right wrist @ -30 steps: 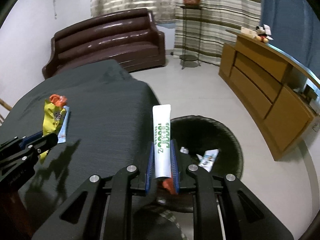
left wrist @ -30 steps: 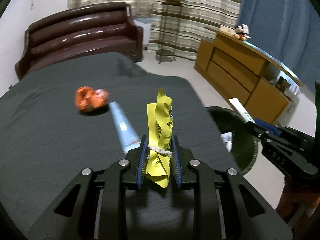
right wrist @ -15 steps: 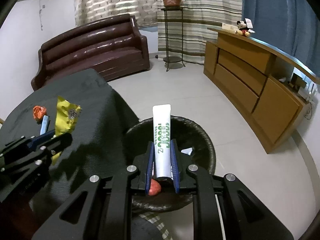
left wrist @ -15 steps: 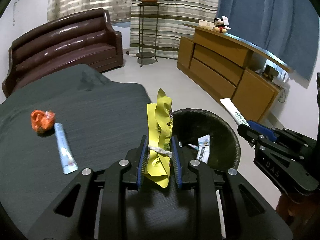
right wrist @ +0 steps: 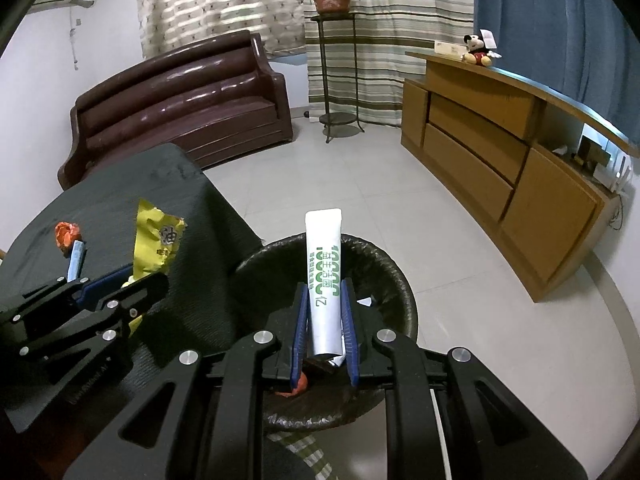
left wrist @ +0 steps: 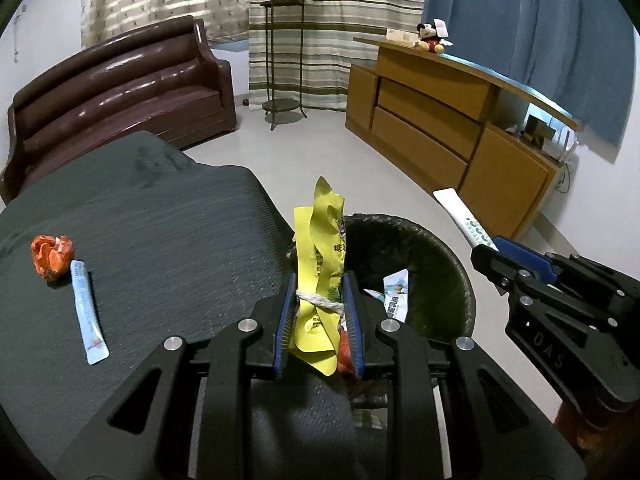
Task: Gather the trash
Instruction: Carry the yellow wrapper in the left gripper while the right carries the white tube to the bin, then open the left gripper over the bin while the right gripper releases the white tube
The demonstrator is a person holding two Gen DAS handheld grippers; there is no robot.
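My left gripper [left wrist: 319,300] is shut on a yellow snack wrapper [left wrist: 320,256] tied with string, held at the table's right edge beside the black bin [left wrist: 436,248]. My right gripper [right wrist: 323,304] is shut on a white tube with green print [right wrist: 324,276], held above the bin [right wrist: 384,264]. The bin holds several wrappers [left wrist: 396,292]. A crumpled orange wrapper [left wrist: 52,258] and a light blue sachet [left wrist: 89,320] lie on the dark table [left wrist: 168,240] at the left. The right gripper also shows in the left wrist view [left wrist: 486,254], the left gripper in the right wrist view [right wrist: 132,280].
A brown leather sofa [left wrist: 120,88] stands behind the table. A wooden sideboard [left wrist: 460,132] with a Mickey toy [left wrist: 430,36] runs along the right wall. A plant stand [left wrist: 282,60] is by the striped curtains. Tiled floor [right wrist: 380,184] lies beyond the bin.
Both grippers have moved right, toward the bin, with their loads still held. The bin now sits right under the right gripper and beside the left one.
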